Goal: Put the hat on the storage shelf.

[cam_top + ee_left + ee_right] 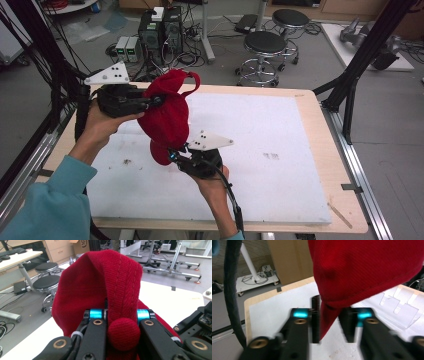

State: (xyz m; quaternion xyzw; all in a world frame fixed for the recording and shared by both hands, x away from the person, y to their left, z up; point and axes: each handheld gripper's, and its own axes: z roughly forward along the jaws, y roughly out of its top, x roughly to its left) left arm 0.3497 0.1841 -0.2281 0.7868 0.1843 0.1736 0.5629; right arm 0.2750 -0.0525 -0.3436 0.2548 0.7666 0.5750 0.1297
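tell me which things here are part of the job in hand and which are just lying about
In the job:
red cloth
left gripper, shut on the cloth
right gripper, jaws either side of the cloth's lower edge
white mat

Lying about:
two black stools
computer boxes and cables on the floor

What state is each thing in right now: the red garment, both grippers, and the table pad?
Red garment: bunched, lifted off the table, hanging between the two grippers.
Left gripper: shut on a band of the garment's upper part.
Right gripper: jaws around the garment's lower edge, one pad touching; full pinch unclear.
White pad: flat on the table, lightly smudged.
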